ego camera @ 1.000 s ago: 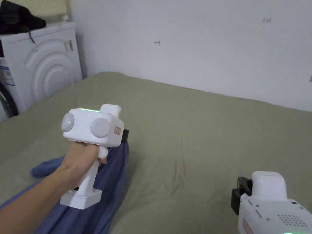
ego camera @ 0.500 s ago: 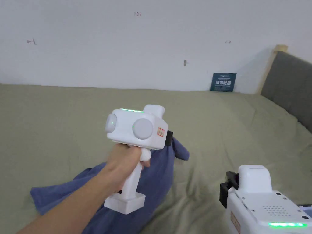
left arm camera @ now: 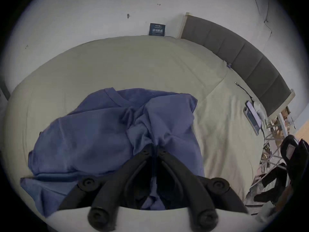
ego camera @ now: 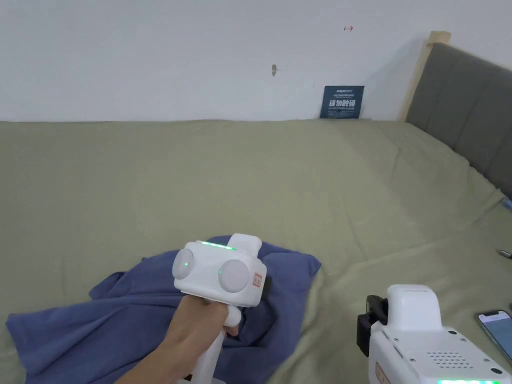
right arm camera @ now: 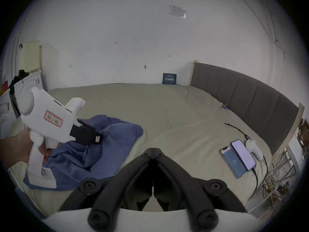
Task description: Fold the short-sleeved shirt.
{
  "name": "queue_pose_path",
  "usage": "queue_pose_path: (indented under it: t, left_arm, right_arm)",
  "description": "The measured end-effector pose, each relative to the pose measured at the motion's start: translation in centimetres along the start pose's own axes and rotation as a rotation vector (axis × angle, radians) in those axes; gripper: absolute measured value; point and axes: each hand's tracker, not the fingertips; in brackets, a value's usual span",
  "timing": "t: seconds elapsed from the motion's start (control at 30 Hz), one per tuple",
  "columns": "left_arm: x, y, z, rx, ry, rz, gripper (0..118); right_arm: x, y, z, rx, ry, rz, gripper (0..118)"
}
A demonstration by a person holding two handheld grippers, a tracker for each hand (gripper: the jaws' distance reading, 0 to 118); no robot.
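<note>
A blue short-sleeved shirt (ego camera: 125,320) lies crumpled on the olive bed sheet (ego camera: 280,180), in the lower left of the head view. My left gripper (left arm camera: 154,147) is shut on a bunched fold of the shirt (left arm camera: 103,126), its black jaws pressed together with cloth between them. In the right gripper view the left gripper (right arm camera: 98,139) sits low over the shirt (right arm camera: 110,140). My right gripper (right arm camera: 153,150) hovers over bare sheet to the right of the shirt, jaws together and holding nothing; its white body (ego camera: 425,335) is at the lower right of the head view.
Two phones (right arm camera: 237,155) with a cable and a white charger (right arm camera: 254,148) lie on the sheet by the grey headboard (ego camera: 465,110). A dark sign (ego camera: 342,102) leans on the white wall. A washing machine (right arm camera: 26,85) stands at the bed's far left.
The left gripper has come down with the shirt, which now spreads on the sheet instead of hanging. The head camera has swung right, bringing the headboard into view.
</note>
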Motion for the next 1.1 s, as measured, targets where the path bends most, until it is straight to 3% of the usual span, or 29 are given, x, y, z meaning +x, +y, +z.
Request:
queue_pose_path:
  t: [0.03, 0.07, 0.1, 0.13, 0.17, 0.2, 0.27, 0.33, 0.4, 0.43, 0.47, 0.5, 0.8, 1.1]
  left_arm:
    - [-0.2, 0.0, 0.1, 0.003, -0.003, -0.003, 12]
    - [-0.4, 0.0, 0.2, 0.008, -0.008, -0.004, 51]
    - [-0.1, -0.3, 0.7, 0.02, 0.005, -0.013, 51]
    - [-0.2, -0.4, 1.0, 0.022, 0.019, -0.017, 67]
    - [-0.6, -0.9, 1.4, 0.041, 0.028, -0.012, 97]
    - [-0.7, -1.5, 2.3, 0.11, 0.051, 0.016, 118]
    - [-0.9, -3.1, 4.7, 0.115, 0.059, 0.018, 103]
    - [-1.5, -5.5, 7.7, 0.231, 0.12, 0.053, 102]
    - [-2.4, -8.2, 12.0, 0.316, 0.184, 0.05, 89]
    - [-2.8, -10.0, 13.6, 0.348, 0.204, 0.062, 71]
    - [-3.4, -12.2, 15.3, 0.372, 0.23, 0.087, 26]
    - [-4.4, -13.9, 17.7, 0.365, 0.279, 0.105, 0]
    - [-9.6, -24.8, 28.9, 0.357, 0.415, 0.215, 0]
    - [-17.6, -22.2, 27.3, 0.295, 0.362, 0.35, 0]
  right_arm:
    - [-0.1, 0.0, 0.0, -0.002, 0.007, -0.003, 0]
    - [-0.3, 0.1, 0.1, -0.001, 0.01, -0.003, 0]
    - [-0.6, 0.2, 0.2, 0.002, 0.012, 0.003, 0]
    - [-0.7, 0.2, 0.5, 0.009, 0.015, 0.008, 0]
    - [-0.9, 0.4, 0.8, 0.013, 0.017, 0.013, 0]
    - [-1.1, 0.5, 1.1, 0.017, 0.019, 0.016, 0]
    - [-1.3, 0.7, 1.8, 0.029, 0.03, 0.015, 0]
    - [-1.7, 0.7, 2.5, 0.041, 0.037, 0.023, 0]
    - [-2.1, 0.7, 3.5, 0.055, 0.049, 0.025, 0]
    - [-2.3, 0.6, 3.9, 0.059, 0.056, 0.027, 0]
    - [-2.6, 0.5, 4.4, 0.06, 0.057, 0.031, 0]
    - [-2.9, 0.3, 4.9, 0.066, 0.065, 0.036, 0]
    - [-6.5, -1.1, 7.0, 0.096, 0.128, 0.07, 0]
    - [-9.7, -1.0, 5.8, 0.066, 0.173, 0.103, 0]
